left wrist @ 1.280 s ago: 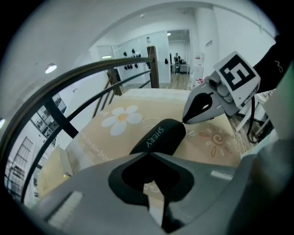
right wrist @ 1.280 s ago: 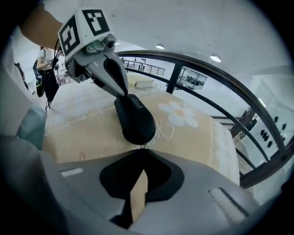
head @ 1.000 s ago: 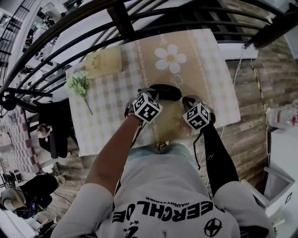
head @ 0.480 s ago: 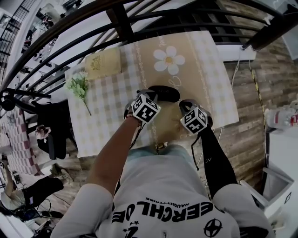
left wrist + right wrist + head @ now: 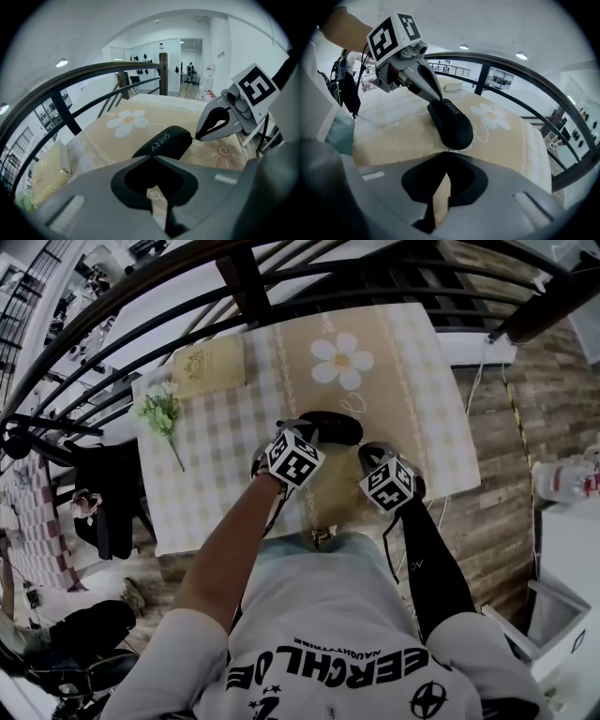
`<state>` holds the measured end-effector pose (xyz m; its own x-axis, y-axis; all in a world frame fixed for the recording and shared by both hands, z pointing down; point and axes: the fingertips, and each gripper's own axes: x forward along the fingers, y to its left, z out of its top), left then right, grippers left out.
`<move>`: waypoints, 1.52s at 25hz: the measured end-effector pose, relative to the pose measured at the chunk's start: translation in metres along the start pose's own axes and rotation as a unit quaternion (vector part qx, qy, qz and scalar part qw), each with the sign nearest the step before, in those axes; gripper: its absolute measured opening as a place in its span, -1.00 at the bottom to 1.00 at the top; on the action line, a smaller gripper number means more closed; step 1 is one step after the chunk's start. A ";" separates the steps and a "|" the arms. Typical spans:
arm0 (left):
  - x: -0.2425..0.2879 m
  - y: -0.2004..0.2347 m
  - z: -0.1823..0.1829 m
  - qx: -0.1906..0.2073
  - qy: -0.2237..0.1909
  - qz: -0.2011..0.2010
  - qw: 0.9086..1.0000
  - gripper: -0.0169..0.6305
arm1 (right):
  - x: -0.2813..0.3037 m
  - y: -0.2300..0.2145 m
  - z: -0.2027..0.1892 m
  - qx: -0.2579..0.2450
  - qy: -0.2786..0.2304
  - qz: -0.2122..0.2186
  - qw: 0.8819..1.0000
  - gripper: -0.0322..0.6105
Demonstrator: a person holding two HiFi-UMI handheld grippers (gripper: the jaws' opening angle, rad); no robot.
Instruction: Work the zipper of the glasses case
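The black glasses case lies on the worktop (daisy-print cloth). The left tool is closed, with its tips against one end of the case. The right tool is pinched narrow on the thin zipper pull at the other end.

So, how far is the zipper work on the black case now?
Done: nothing yet; the black oval glasses case shows no gap. In hand: left gripper, jaws shut on one end of it; right gripper, jaws shut on what seems the zipper pull at the other end. Left: the whole pull.
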<state>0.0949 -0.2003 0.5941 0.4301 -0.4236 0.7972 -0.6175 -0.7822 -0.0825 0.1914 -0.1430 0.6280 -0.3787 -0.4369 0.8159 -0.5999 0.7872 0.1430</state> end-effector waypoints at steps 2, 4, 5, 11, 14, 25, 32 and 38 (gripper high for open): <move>0.000 0.000 -0.001 -0.002 -0.001 0.000 1.000 -0.61 | 0.001 0.003 0.002 -0.002 -0.001 0.003 1.000 -0.80; 0.000 0.001 -0.001 -0.003 -0.001 0.002 1.000 -0.61 | 0.002 0.008 0.006 -0.005 -0.003 0.006 1.000 -0.80; 0.000 0.001 -0.001 -0.004 -0.002 0.002 1.000 -0.61 | 0.004 0.010 0.007 -0.006 -0.003 0.007 1.000 -0.80; 0.000 0.001 -0.001 -0.008 -0.005 0.007 1.000 -0.61 | 0.005 0.012 0.008 0.013 -0.006 0.001 1.000 -0.79; 0.000 -0.001 -0.002 -0.007 -0.004 0.006 1.000 -0.61 | 0.004 0.004 0.005 0.023 -0.011 -0.037 0.999 -0.75; -0.026 0.002 0.011 -0.004 -0.070 0.027 0.997 -0.61 | -0.038 -0.015 0.032 0.131 -0.095 -0.097 0.982 -0.58; -0.092 0.013 0.035 -0.021 -0.165 0.067 0.984 -0.61 | -0.092 -0.034 0.089 0.152 -0.175 -0.159 0.960 -0.56; -0.168 0.028 0.051 -0.027 -0.253 0.098 0.962 -0.61 | -0.147 -0.024 0.140 0.150 -0.232 -0.208 0.938 -0.51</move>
<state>0.0389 -0.1736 0.4272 0.5591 -0.7395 0.3749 -0.7472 -0.6454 -0.1587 0.1627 -0.1583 0.4259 -0.2930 -0.8762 0.3826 -0.9088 0.3796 0.1733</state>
